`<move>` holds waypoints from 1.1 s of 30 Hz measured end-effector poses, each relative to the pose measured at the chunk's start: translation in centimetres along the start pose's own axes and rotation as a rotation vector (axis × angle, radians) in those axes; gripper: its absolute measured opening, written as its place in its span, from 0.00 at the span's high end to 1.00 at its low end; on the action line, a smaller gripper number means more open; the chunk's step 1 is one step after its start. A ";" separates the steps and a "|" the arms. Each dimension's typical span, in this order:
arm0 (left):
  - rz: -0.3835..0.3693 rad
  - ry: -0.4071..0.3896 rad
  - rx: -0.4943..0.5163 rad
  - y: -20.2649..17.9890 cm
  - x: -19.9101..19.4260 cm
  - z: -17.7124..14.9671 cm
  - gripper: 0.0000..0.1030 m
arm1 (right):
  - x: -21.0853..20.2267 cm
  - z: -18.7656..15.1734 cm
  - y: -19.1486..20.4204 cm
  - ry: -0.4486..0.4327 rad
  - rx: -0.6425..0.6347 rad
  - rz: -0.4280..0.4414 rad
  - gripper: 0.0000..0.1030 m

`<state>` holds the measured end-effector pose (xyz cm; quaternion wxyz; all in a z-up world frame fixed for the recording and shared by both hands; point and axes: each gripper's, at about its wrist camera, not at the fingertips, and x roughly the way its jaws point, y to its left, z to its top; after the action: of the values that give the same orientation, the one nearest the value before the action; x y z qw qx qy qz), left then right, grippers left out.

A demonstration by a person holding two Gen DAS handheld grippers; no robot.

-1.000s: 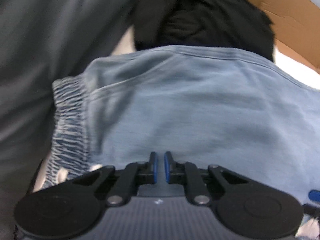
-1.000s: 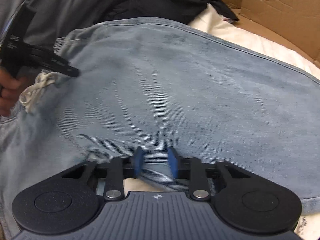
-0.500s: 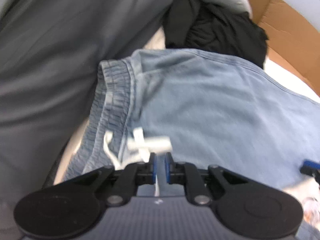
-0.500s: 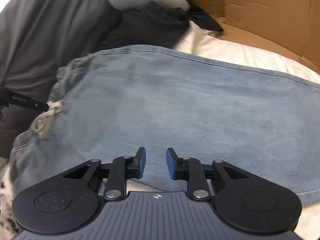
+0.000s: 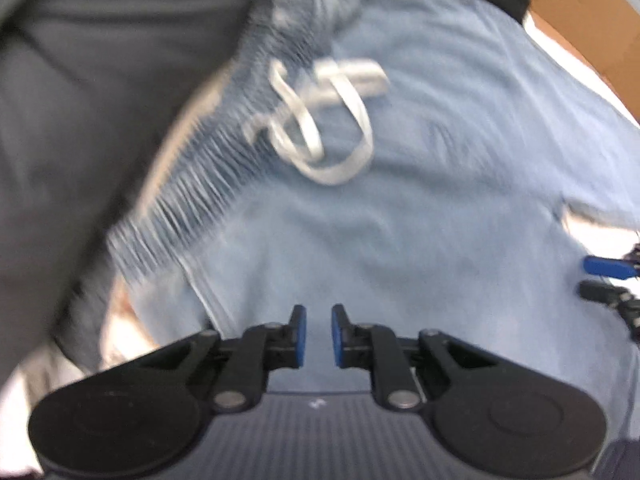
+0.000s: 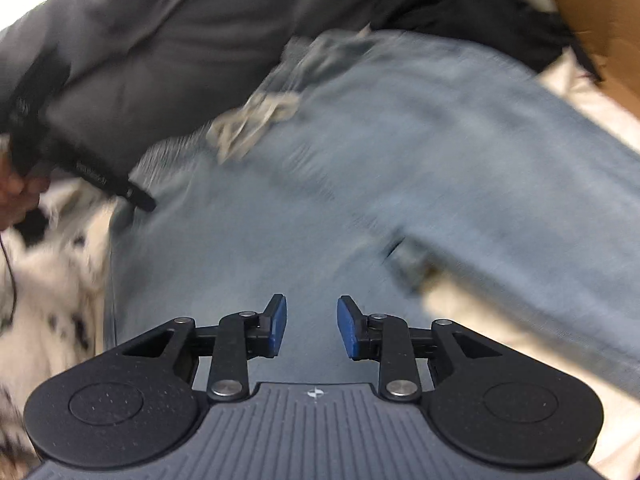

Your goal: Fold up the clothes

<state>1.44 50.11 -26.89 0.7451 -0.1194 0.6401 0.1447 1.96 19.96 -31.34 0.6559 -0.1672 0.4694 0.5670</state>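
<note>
A brown cardboard box [image 6: 600, 20] stands far ahead and to the right of the right hand-held gripper, its wall rising at the upper right corner; the same box [image 5: 580, 20] shows ahead and right of the left one. A cream sheet [image 6: 576, 92] lies at the foot of the box. To the left of the right hand-held gripper, close by, spreads a white cover with black spots [image 6: 52, 280], blurred.

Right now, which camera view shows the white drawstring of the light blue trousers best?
The left wrist view: the drawstring lies near the middle, its loops readable despite blur, beside the gathered waistband. The right wrist view shows it smaller, smeared into a pale knot.
</note>
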 end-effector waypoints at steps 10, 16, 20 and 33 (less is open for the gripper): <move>-0.044 0.093 0.077 -6.1 3.5 -4.1 0.84 | 3.4 -3.5 2.4 0.081 -0.063 -0.009 0.59; -0.059 0.075 0.101 -7.1 3.5 -3.9 0.82 | 5.2 -1.6 3.4 0.072 -0.080 -0.046 0.59; -0.058 0.056 0.136 -7.5 3.4 -2.9 0.78 | 6.1 -0.3 3.3 0.080 -0.065 -0.061 0.59; 0.087 0.005 0.079 -4.4 5.1 2.1 0.71 | 3.8 -0.7 -0.1 0.117 0.128 -0.102 0.59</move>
<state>5.69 47.07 -31.68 0.7404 -0.0621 0.6519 0.1513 1.41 21.61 -34.76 0.6649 -0.1814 0.5331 0.4908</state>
